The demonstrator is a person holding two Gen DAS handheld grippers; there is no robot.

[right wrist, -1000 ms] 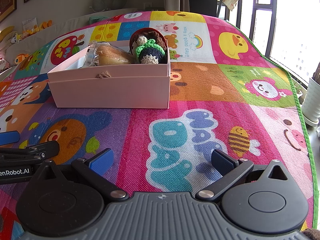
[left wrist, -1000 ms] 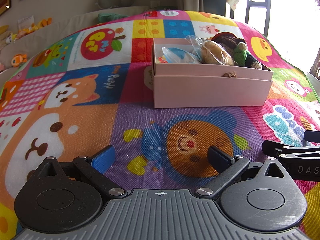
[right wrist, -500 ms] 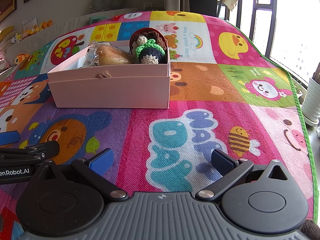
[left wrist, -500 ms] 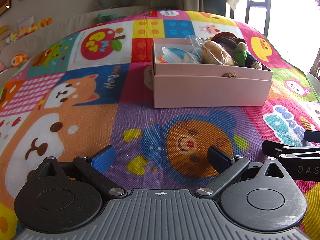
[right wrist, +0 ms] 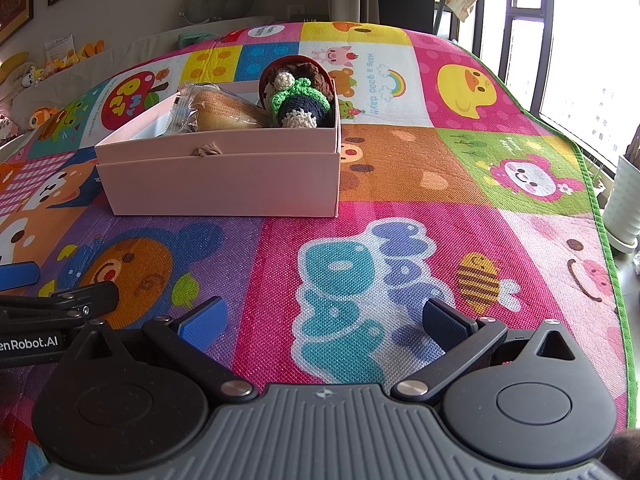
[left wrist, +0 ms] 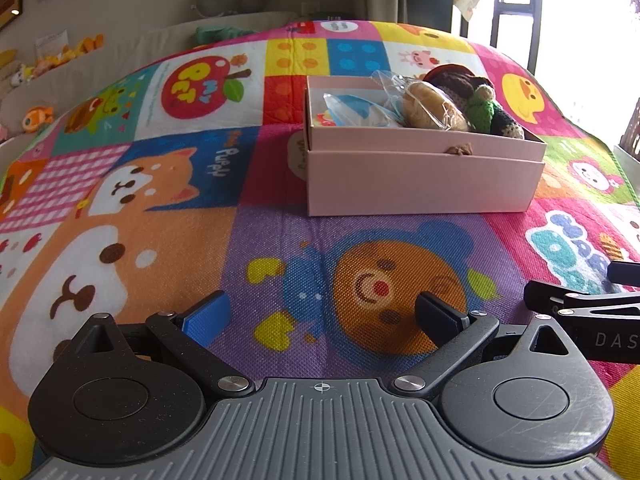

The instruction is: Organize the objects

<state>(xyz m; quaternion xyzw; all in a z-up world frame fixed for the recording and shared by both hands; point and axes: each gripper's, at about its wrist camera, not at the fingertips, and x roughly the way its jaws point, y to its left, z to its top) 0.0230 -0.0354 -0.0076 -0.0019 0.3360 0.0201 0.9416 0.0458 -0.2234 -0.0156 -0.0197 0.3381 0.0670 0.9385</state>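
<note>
While both tools sit low over the colourful play mat [left wrist: 180, 208], we see our left gripper [left wrist: 322, 314] with its jaws spread wide and nothing between them, its blue pad [left wrist: 206, 314] over the orange dog print and the gap over the bear face print [left wrist: 384, 292]. Moving rightward in the left wrist view, the pink box [left wrist: 420, 188] stands on the mat well ahead of that gripper, open at the top. Inside it, from left to right, we make out a blue and white plastic packet [left wrist: 352, 110], a wrapped bread roll [left wrist: 430, 108] in clear film, and a crocheted doll [left wrist: 486, 106] in green, dark and cream yarn leaning against the box's right end. A small brown knot [left wrist: 460, 149] pokes through the box's front wall. At the far right edge of that view part of the other tool shows. In the right wrist view, the box [right wrist: 224, 184] lies ahead and to the left, with the roll [right wrist: 224, 114] and doll [right wrist: 300, 100] at its right end. Our right gripper [right wrist: 324, 318] hovers over the blue lettering on the pink panel, jaws likewise spread wide and empty, well apart from the box. Further right, a white pot [right wrist: 624, 208] stands off the mat's green edge, by the window [right wrist: 576, 40].
</note>
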